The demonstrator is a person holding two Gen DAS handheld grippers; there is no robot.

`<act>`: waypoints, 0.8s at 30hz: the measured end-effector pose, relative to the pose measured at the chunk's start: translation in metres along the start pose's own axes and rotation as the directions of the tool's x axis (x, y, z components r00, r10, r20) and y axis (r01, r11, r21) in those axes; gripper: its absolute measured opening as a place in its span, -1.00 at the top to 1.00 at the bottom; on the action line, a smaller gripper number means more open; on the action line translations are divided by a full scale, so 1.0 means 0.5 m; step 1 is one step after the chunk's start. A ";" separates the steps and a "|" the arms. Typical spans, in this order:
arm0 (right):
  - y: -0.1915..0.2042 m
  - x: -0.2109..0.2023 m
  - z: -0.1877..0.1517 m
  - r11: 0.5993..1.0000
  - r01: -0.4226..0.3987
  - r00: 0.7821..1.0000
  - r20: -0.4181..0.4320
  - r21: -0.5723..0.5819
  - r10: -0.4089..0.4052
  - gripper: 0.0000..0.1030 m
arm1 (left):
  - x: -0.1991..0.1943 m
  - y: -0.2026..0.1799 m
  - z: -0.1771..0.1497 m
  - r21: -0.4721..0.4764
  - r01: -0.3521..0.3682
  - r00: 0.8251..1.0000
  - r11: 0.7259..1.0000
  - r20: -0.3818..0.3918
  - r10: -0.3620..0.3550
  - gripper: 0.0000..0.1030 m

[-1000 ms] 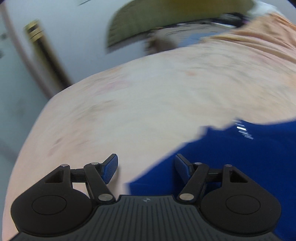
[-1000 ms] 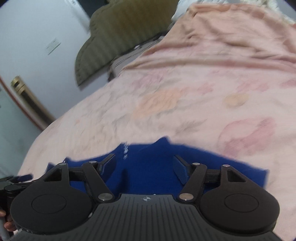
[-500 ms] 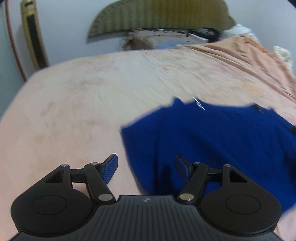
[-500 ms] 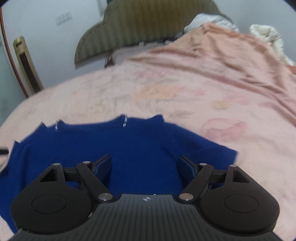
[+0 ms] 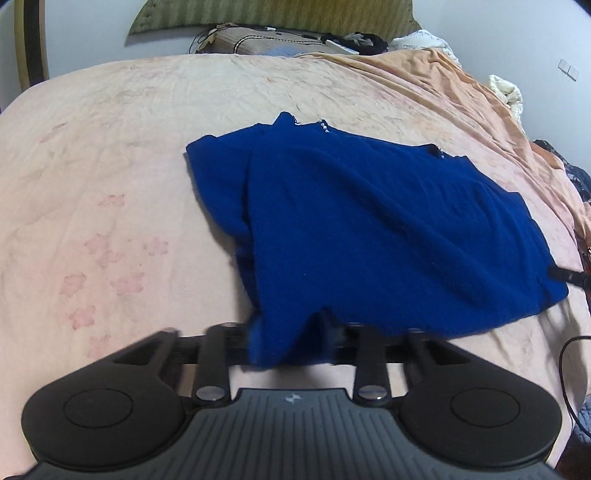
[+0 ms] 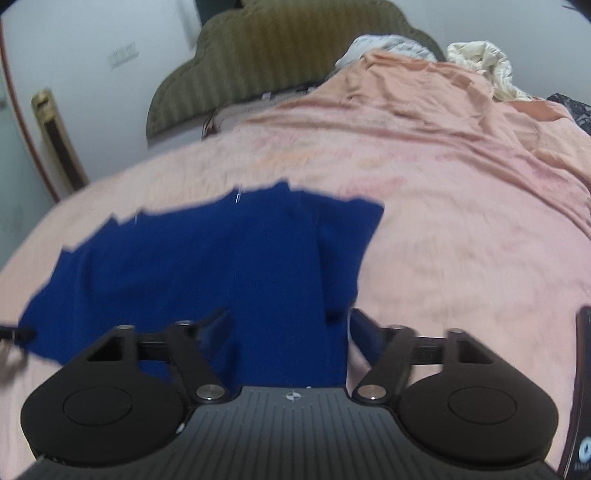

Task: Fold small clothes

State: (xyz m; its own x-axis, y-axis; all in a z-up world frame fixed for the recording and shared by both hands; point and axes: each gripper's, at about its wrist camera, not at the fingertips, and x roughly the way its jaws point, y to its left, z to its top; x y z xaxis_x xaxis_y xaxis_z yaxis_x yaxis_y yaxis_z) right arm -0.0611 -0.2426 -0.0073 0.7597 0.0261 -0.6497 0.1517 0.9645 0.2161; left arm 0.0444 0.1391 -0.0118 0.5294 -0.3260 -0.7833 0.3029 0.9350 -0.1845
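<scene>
In the left wrist view, a blue garment (image 5: 369,229) lies spread on a pink floral bedsheet (image 5: 110,166), right of the middle, its near left corner drawn up toward the camera. The left gripper (image 5: 288,343) has just been closing, and that bunched corner sits between its jaws, pinched there; the fingertips themselves are hidden by the cloth. At the far end stands an olive headboard (image 5: 277,14), with a brown pillow (image 5: 236,40) and clutter below it. A black cable (image 5: 569,369) curls at the right edge.

In the right wrist view, the same garment (image 6: 207,266) stretches from the left edge to the middle, blurred. The right gripper (image 6: 288,325) has also just been closing. Its jaws stand partly apart with the garment's near right edge between them; whether the pads press the cloth cannot be told. A peach blanket (image 6: 461,110) is heaped at the far right.
</scene>
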 end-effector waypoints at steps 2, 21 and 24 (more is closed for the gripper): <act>0.002 0.007 -0.018 1.000 -0.019 0.999 -0.029 0.005 0.019 0.36 | 0.000 -0.007 0.000 0.013 -0.014 1.000 1.000 0.001 0.014 0.85; -0.021 -0.055 -0.037 0.996 0.088 0.996 0.025 0.001 -0.088 0.67 | -0.088 -0.002 -0.027 0.098 -0.139 0.990 0.985 0.033 0.136 0.91; 0.016 -0.075 -0.015 0.988 0.147 0.984 0.106 -0.058 -0.140 0.41 | -0.115 -0.032 -0.004 0.127 -0.185 0.978 0.975 0.122 0.170 0.86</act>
State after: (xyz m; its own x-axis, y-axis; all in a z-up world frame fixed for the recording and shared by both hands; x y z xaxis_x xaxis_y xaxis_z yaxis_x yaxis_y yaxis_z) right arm -0.0931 -0.2336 0.0136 0.7939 -0.1373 -0.5924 0.2247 0.9715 0.0760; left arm 0.0077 0.1432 0.0351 0.6656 -0.1772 -0.7249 0.2978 0.9538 0.0403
